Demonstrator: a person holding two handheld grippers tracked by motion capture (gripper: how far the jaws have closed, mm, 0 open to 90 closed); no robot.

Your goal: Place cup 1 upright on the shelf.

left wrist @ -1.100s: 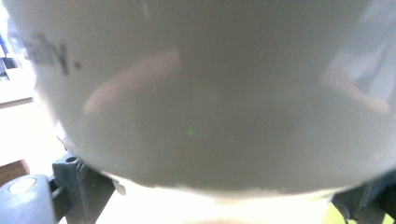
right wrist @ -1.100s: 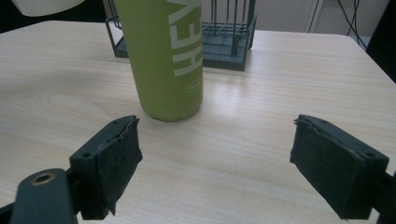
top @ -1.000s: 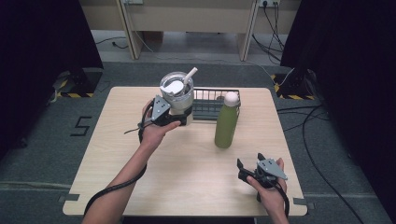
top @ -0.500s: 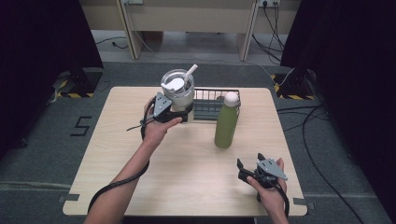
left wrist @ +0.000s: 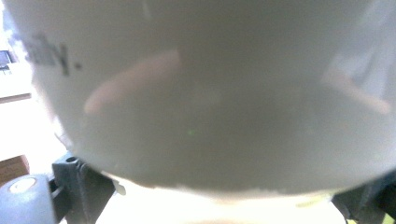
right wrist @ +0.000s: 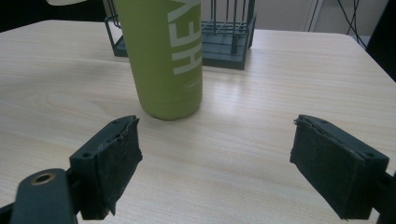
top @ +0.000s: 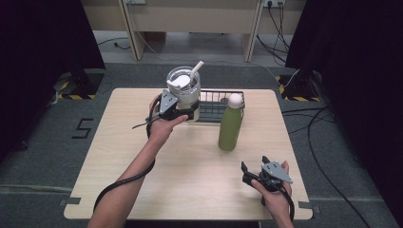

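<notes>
Left gripper (top: 183, 108) is clamped on the clear tumbler (top: 184, 87), carrying it over the wire basket (top: 221, 105) to lower in next, while the right gripper (top: 254, 172) idles with jaws apart.

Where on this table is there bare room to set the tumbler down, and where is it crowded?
Free: the pale wooden table left of the tall green metal bottle, and its near middle. Crowded: the far edge, where the left tongs hold the clear lidded tumbler with a straw beside the dark wire basket.

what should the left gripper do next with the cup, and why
Probably ease the clear cup down into the wire basket. The left gripper holds it over the basket's left end, while the green bottle stands just outside and the right gripper waits open.
</notes>
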